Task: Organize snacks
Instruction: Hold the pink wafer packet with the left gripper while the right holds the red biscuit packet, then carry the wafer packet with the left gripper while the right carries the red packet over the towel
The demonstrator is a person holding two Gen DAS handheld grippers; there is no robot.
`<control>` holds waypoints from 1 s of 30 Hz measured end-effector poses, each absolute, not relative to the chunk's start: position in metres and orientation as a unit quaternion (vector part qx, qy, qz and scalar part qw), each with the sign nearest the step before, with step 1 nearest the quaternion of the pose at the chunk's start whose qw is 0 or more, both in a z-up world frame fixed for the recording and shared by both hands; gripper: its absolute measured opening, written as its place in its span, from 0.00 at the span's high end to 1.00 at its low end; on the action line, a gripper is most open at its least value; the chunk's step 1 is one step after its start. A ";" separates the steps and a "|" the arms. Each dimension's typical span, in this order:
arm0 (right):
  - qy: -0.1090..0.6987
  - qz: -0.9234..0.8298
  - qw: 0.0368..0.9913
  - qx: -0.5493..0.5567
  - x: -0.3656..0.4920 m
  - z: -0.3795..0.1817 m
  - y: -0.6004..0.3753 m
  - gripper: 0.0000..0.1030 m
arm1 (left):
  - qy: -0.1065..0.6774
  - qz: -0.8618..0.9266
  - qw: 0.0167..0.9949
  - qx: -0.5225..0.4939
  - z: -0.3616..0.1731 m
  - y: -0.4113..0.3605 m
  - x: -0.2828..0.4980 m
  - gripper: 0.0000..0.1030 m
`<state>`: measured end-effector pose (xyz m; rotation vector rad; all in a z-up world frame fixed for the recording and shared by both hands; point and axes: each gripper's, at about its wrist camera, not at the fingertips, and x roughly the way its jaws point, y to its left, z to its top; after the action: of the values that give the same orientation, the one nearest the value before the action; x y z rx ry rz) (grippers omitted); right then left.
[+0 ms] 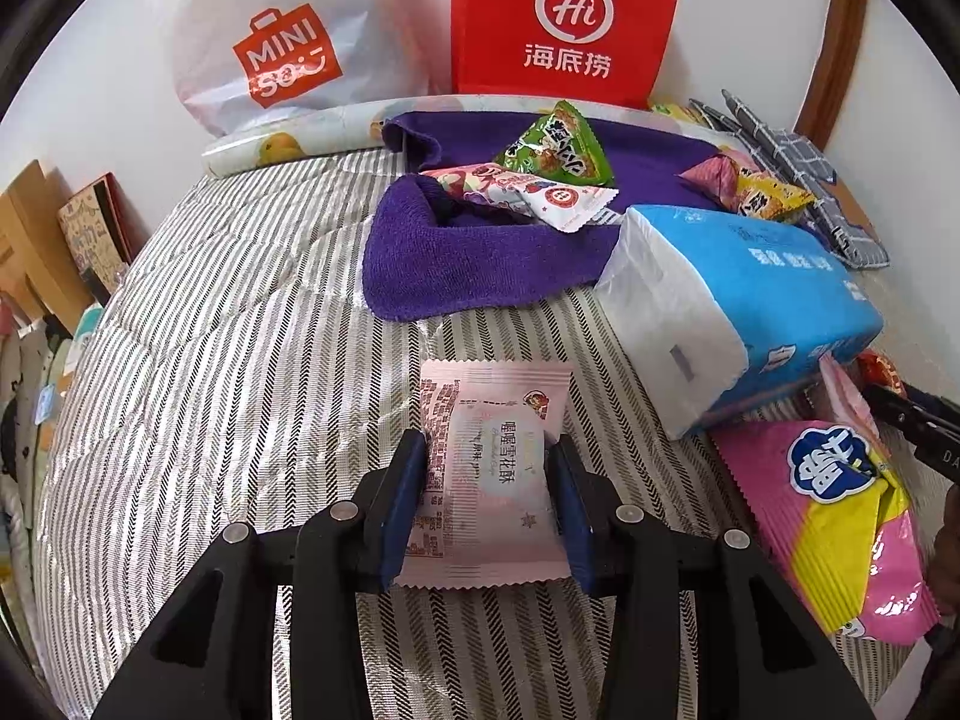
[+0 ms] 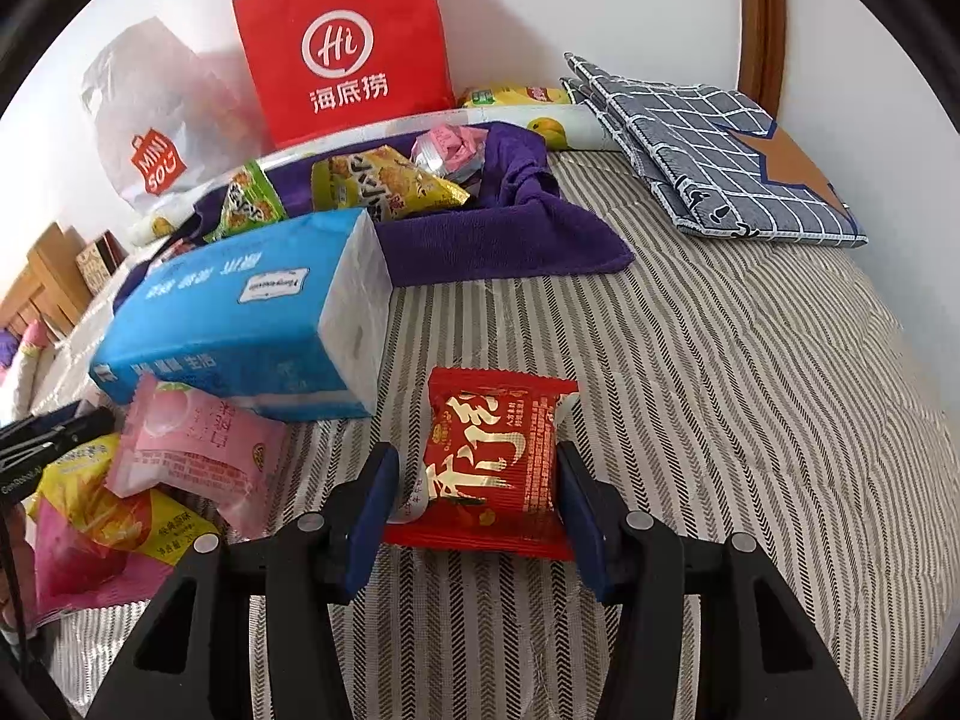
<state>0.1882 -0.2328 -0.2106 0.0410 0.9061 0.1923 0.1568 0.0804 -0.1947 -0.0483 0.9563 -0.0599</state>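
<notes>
Red packet (image 2: 495,468) (R gripper (image 2: 480,492)), clear rightward

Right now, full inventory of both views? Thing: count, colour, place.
Pale pink snack packet: 1, between left claw pads.
Red snack packet: 1, between right claw pads.
Tissue pack: 1, blue-white, centre of bed.
Purple towel: 1, behind the tissues, snacks on it.
Pink-yellow bag: 1, beside the tissues.
Red paper bag: 1, at wall.
White plastic bag: 1, at wall.
Checked grey cloth: 1, folded, far right.
Left claw, right claw: black, blue pads.
</notes>
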 end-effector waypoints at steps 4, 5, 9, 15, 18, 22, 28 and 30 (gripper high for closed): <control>0.423 0.092 0.901 0.020 0.183 -0.207 -0.233 0.51 | 0.459 -0.033 0.887 -0.034 -0.194 0.085 0.154 0.62; 0.418 0.097 0.903 0.022 0.182 -0.205 -0.233 0.51 | 0.460 -0.032 0.887 -0.035 -0.193 0.086 0.153 0.62; 0.410 0.115 0.904 0.040 0.175 -0.200 -0.230 0.51 | 0.467 -0.046 0.881 -0.062 -0.186 0.090 0.143 0.65; 0.386 0.133 0.912 0.042 0.161 -0.177 -0.224 0.51 | 0.455 -0.057 0.886 -0.073 -0.163 0.086 0.132 0.65; 0.375 0.135 0.916 0.043 0.159 -0.162 -0.225 0.51 | 0.448 -0.062 0.888 -0.077 -0.152 0.083 0.131 0.66; 0.364 0.136 0.920 0.046 0.164 -0.141 -0.227 0.51 | 0.433 -0.081 0.894 -0.086 -0.129 0.077 0.135 0.66; 0.335 0.140 0.931 0.032 0.182 -0.108 -0.218 0.51 | 0.414 -0.098 0.901 -0.084 -0.097 0.064 0.158 0.66; 0.329 0.143 0.933 0.031 0.191 -0.100 -0.214 0.51 | 0.412 -0.100 0.902 -0.086 -0.089 0.062 0.168 0.66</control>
<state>0.1908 -0.2138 -0.0998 0.0635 0.6723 0.2923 0.1683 0.0618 -0.0892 -0.1786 0.8522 -0.2062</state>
